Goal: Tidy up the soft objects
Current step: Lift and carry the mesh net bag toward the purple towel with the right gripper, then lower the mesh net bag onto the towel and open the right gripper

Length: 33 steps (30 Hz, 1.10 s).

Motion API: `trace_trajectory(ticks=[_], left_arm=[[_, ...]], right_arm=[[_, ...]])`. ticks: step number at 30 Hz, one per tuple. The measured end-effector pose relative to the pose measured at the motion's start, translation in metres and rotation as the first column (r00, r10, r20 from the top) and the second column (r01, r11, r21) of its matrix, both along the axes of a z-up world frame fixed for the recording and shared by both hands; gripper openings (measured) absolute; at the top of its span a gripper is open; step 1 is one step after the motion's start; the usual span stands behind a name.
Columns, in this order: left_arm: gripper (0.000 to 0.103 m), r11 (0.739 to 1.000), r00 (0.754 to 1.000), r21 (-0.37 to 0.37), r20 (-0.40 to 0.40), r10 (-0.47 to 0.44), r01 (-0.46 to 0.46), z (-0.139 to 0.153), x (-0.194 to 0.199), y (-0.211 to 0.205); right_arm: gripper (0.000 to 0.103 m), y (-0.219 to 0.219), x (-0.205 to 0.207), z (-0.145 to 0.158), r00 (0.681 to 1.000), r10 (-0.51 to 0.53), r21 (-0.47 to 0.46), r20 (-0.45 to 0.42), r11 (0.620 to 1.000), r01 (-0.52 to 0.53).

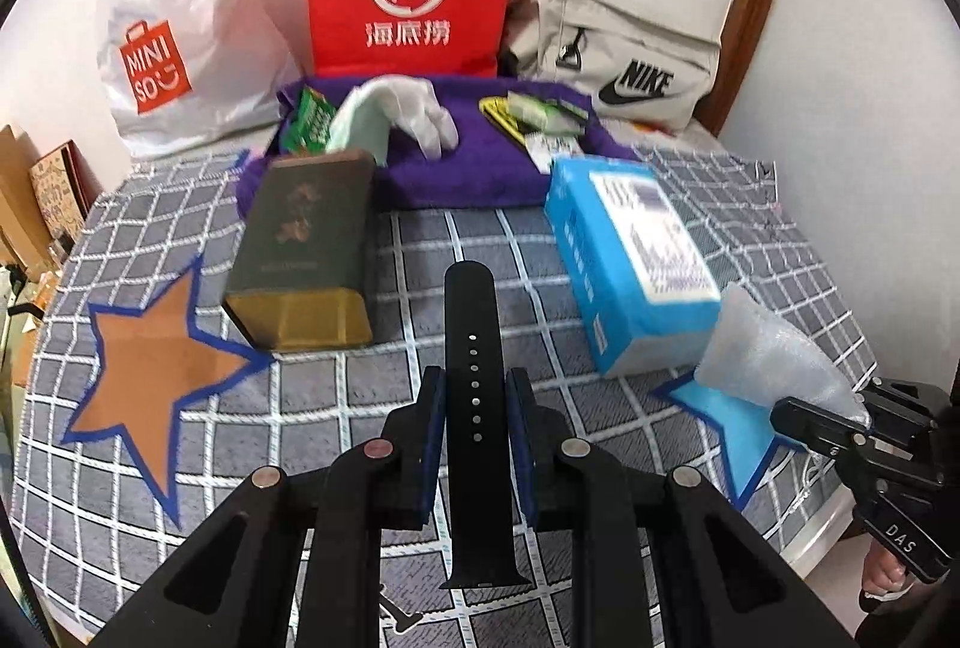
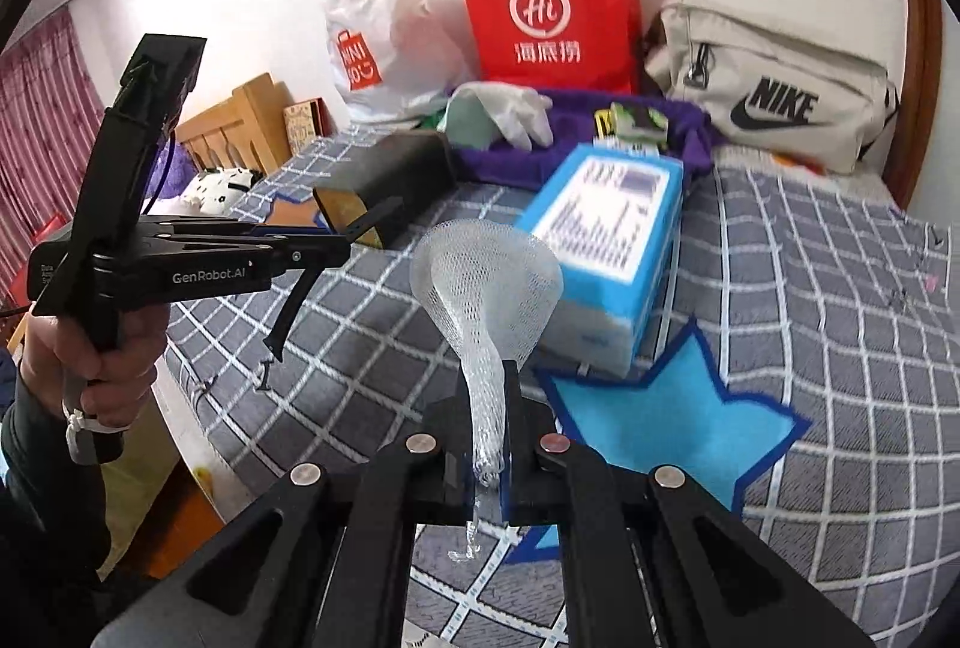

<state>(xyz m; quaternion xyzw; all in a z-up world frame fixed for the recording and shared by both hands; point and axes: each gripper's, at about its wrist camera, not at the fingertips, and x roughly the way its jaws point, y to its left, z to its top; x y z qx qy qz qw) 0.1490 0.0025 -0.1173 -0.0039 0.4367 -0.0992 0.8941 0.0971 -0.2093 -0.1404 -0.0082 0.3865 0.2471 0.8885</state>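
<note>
1. Left wrist view: left claw (image 1: 474, 402) clamped on a black watch strap (image 1: 471, 348), held clear above the checked bedspread (image 1: 420, 240). Ahead, an orange star patch (image 1: 159, 378) on the left lies bare; a blue star patch (image 1: 729, 420) on the right, partly hidden by the right claw (image 1: 864, 417) and its white foam net sleeve (image 1: 774, 348). Farther back, a dark tin (image 1: 306, 246), a blue box (image 1: 630, 252), and a purple towel (image 1: 480, 162) carrying a white glove (image 1: 414, 108) and small packets.

2. Right wrist view: right claw (image 2: 489, 444) pinched shut on the narrow end of the foam net sleeve (image 2: 486, 276), flared end up, above the blue star patch (image 2: 672, 420). Left claw (image 2: 366, 222) at left, gripped by a hand (image 2: 105, 354).

3. Progress, as a judgement: early. Two soft items picked up, none yet placed on either star; glove and towel still waiting at the back.
</note>
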Motion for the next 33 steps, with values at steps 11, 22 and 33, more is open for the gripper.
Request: trace_trajectory(ticks=[11,22,33], left_arm=[[0.020,1.000,0.998,-0.015,0.058,0.021,-0.020,0.034,0.012,0.008],[0.020,0.999,0.994,-0.008,0.106,0.033,-0.033,0.062,0.034,0.012],[0.020,0.998,0.988,-0.014,0.146,0.057,-0.055,0.084,0.052,0.026]], right_arm=[[0.005,0.005,0.024,0.031,0.999,-0.024,0.005,0.035,1.000,0.024],[0.005,0.011,0.055,0.060,0.996,-0.028,0.014,0.087,1.000,0.027],[0.005,0.014,0.085,0.077,0.992,-0.045,0.023,0.115,0.999,0.043]])
